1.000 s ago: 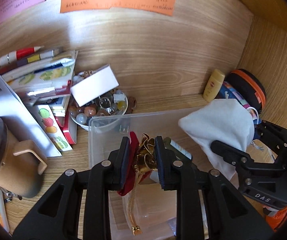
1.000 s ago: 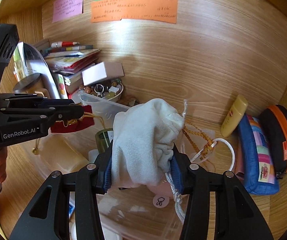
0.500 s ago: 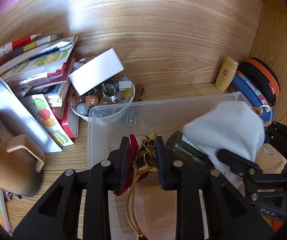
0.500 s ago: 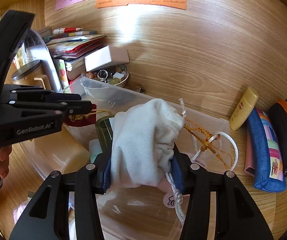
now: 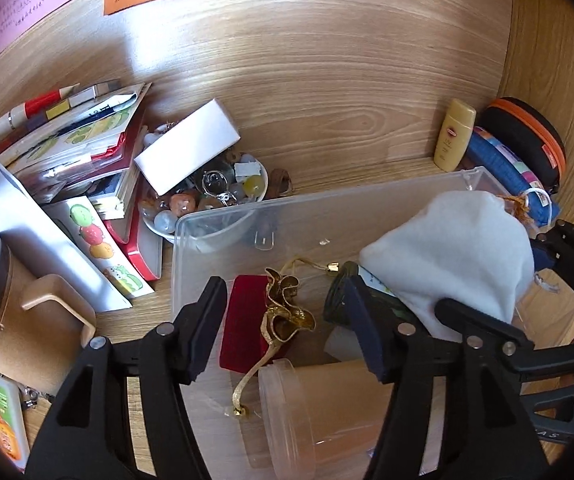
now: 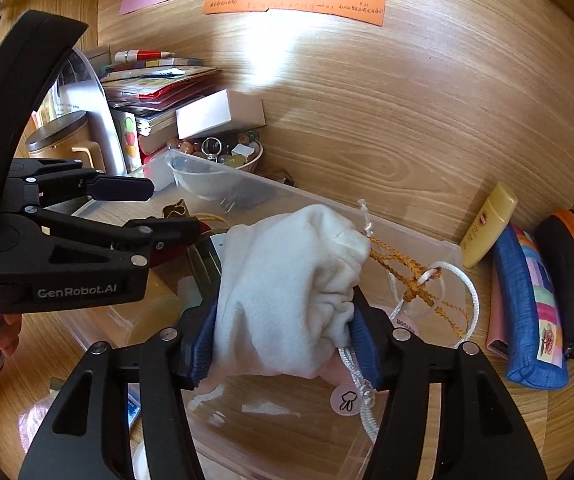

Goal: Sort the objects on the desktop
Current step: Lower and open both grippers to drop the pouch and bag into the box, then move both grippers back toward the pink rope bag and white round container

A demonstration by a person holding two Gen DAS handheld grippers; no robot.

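Note:
A clear plastic bin (image 5: 319,216) sits on the wooden desk; it also shows in the right wrist view (image 6: 427,240). My left gripper (image 5: 283,316) is open over the bin. Between its fingers a red pouch with a gold drawstring (image 5: 247,332) lies loose on the bin floor. My right gripper (image 6: 283,332) is shut on a white drawstring bag (image 6: 287,292) and holds it over the bin; the bag also shows in the left wrist view (image 5: 455,256). A dark green jar (image 5: 343,292) and a lying clear tub (image 5: 327,412) are in the bin.
A bowl of beads (image 5: 203,200) under a white box (image 5: 187,144) stands behind the bin, with stacked books (image 5: 87,152) and a brown mug (image 5: 19,312) to the left. A yellow bottle (image 6: 487,224), a blue pencil case (image 6: 531,308) and a black-orange case (image 6: 571,276) lie at the right.
My left gripper has opened and let go of the red pouch, which now lies in the bin. My right gripper has moved lower over the bin with the white bag.

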